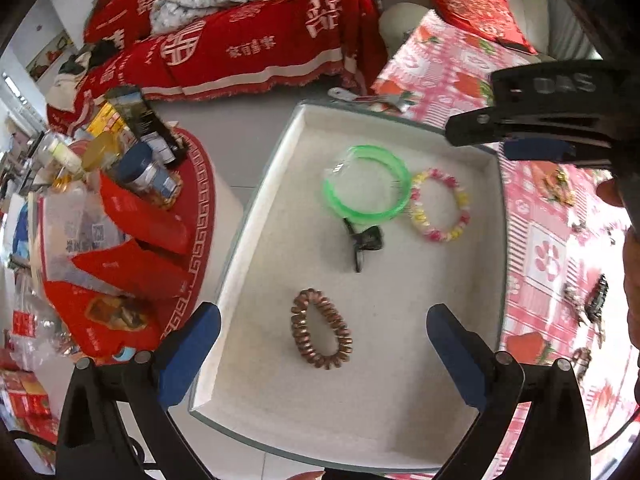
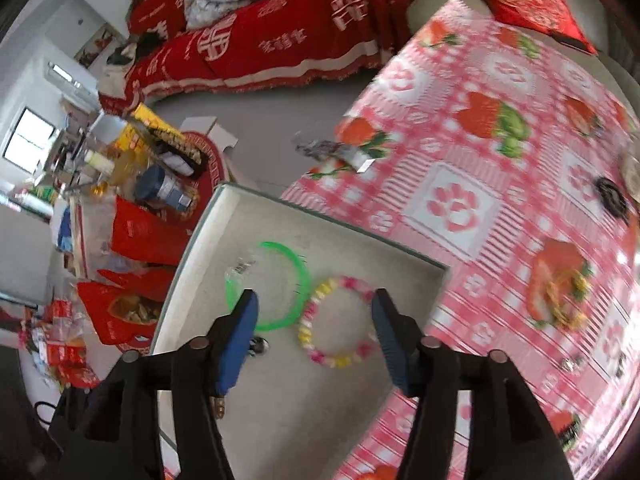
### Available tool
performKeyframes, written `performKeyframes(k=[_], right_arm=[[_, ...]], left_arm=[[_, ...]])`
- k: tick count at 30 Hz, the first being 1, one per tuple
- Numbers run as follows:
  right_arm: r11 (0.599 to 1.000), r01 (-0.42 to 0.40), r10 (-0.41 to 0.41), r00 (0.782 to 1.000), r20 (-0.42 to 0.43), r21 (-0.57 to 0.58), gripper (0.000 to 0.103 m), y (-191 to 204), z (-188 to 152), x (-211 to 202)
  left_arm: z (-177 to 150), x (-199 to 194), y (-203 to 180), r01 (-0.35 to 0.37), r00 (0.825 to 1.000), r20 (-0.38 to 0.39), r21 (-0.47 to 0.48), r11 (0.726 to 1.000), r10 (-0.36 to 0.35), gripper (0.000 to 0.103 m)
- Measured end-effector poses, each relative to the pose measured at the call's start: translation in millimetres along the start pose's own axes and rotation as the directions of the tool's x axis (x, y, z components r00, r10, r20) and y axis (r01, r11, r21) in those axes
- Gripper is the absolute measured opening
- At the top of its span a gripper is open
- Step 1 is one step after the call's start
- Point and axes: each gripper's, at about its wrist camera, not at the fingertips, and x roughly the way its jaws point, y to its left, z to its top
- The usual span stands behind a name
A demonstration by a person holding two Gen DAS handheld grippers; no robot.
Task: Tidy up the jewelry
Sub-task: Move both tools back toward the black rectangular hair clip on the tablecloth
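Side table: at far left we see a low stand crowded with red packets, jars and bottles, well apart from the tray.
Left gripper: we see its 2 blue pads spread wide apart, nothing pressed between them; it hangs over the near part of the tray.
Tray: a shallow white tray with a pale liner sits on the tablecloth edge; we count 4 pieces lying in it.
Coil hair tie: the brown spiral ring lies flat on the liner between the left gripper's pads in the left wrist view, touching neither.
Black clip: it lies near the tray's middle, just below the green bangle; we cannot tell whether they touch.
Green bangle: a translucent ring in clear wrapping, flat in the far half of the tray, its right side meeting the beaded bracelet.
Beaded bracelet: pink, yellow and white beads, flat, right of the bangle.
Right gripper: we see its pads apart and empty, above the beaded bracelet and not touching it.
Tablecloth: pink strawberry and paw print; a few small dark pieces lie on it at right, too blurred for us to name.
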Motion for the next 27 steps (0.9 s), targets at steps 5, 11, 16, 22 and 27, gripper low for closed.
performKeyframes(k=[5,11,16,22,27], right_arm=[[0.995,0.023,-0.028,0.998,0.054,0.098,0.081,-41.0,-20.0,-35.3],[0.969,0.086,-0.103,0.993,0.063,0.232,0.085,-98.9,-60.4,-67.1],[0.924,0.138,-0.167,0.985,0.051,0.356,0.085,-152.8,-98.1,-89.0],[0.882,0.177,-0.221,0.974,0.051,0.437,0.086,-199.6,-127.8,-108.7],[0.854,0.205,-0.255,0.966,0.041,0.479,0.086,-227.2,-143.9,-121.3]], left_arm=[[5.2,-5.3,-20.4,0.040,0.999,-0.032,0.031,0.999,-0.039,0.103],[14.0,-12.8,-63.0,0.067,0.997,-0.029,0.111,0.992,-0.065,0.103],[23.2,-17.1,-107.5,0.111,0.994,-0.028,0.196,0.974,-0.108,0.103],[34.4,-18.4,-157.0,0.146,0.989,-0.037,0.264,0.953,-0.141,0.103],[50.8,-13.0,-187.6,0.167,0.986,-0.043,0.266,0.949,-0.162,0.103]])
